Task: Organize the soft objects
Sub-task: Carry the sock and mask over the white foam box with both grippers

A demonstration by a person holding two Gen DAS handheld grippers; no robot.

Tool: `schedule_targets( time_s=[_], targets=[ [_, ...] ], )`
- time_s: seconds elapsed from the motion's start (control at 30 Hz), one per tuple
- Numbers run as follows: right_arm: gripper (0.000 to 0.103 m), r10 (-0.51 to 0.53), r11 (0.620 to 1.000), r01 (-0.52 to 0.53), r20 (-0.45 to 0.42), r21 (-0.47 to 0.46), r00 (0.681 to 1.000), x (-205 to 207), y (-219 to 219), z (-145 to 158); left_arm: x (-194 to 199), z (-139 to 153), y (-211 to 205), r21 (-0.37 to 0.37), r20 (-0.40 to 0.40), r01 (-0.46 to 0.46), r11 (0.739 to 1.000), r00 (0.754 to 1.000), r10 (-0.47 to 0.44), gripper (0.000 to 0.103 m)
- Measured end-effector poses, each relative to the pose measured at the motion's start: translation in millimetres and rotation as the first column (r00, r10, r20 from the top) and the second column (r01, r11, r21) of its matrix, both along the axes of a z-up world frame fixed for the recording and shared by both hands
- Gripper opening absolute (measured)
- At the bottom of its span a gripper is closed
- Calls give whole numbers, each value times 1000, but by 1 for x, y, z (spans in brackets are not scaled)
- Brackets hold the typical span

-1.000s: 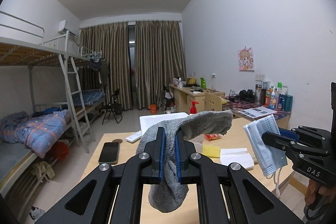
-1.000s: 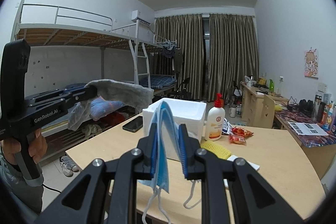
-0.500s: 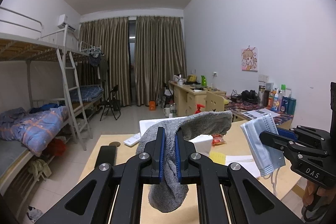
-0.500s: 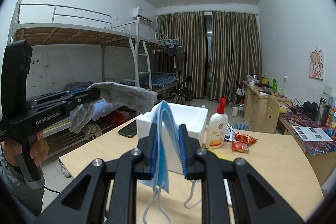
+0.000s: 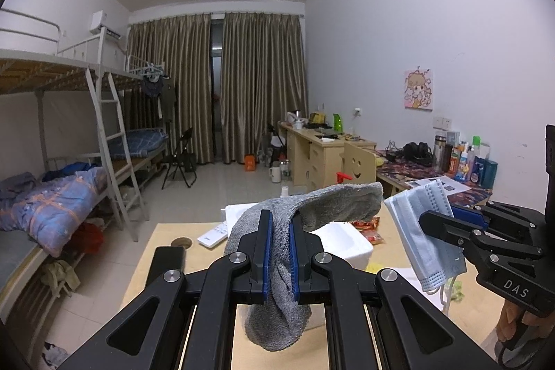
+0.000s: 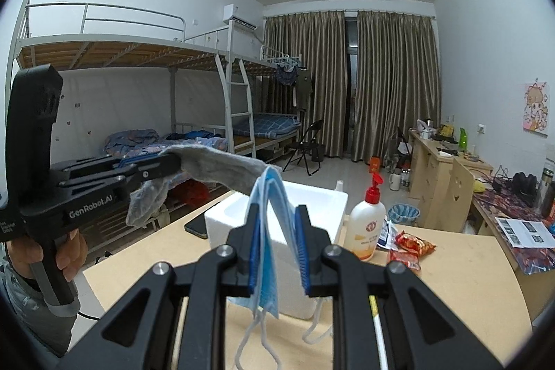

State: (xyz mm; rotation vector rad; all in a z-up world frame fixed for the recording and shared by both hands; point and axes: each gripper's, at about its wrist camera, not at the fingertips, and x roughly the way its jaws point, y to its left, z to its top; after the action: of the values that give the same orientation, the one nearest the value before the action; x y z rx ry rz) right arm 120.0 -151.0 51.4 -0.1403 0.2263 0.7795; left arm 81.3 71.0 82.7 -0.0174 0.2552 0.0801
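Left gripper (image 5: 277,252): jaws nearly together, clamped on a grey knitted fabric sock (image 5: 333,203). Pinch sits mid-length; the toe end droops below the fingers, the cuff end arches forward and right, over the white foam box (image 5: 350,243). Right gripper (image 6: 277,248): blue-padded jaws partly apart, a pale blue pleated face mask (image 6: 269,231) between them. The mask lies against the left pad with a visible gap to the right one, so firm pinch or mere draping: cannot tell. White ear loops dangle below.

Handling, as a judgement: both items very light, limp, no stiffness, not fragile; sock is grippy and bunches, mask is thin, smooth and may slip out. Best hold is mid-body, as now; for the mask, pinch the pleated panel, not the loops.

Both items held in the air above the light wooden table (image 6: 468,266), near the open box. Beside the box: a red-pump white lotion bottle (image 6: 367,224), red snack packets (image 6: 411,247), and a black phone (image 6: 196,224).
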Motion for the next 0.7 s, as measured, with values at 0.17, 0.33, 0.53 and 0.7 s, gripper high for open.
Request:
schedule_targets(
  time_s=[0.17, 0.33, 0.53, 0.7],
  targets=[
    [23, 5, 1000, -5, 0, 5, 1000, 19, 7, 6, 27, 2, 10, -19, -20, -2, 1000, 1000, 1, 9],
    [23, 9, 1000, -9, -10, -4, 1000, 35, 17, 8, 51, 3, 19, -36, -33, -3, 999, 999, 2, 9],
    [23, 5, 1000, -6, -31, -11, 1000, 51, 24, 8, 80, 3, 25, -46, -63, 8, 999, 998, -11, 9],
    [23, 2, 1000, -3, -41, -8, 999, 64, 28, 10, 104, 4, 31, -58, -85, 19, 998, 996, -24, 9]
  ],
)
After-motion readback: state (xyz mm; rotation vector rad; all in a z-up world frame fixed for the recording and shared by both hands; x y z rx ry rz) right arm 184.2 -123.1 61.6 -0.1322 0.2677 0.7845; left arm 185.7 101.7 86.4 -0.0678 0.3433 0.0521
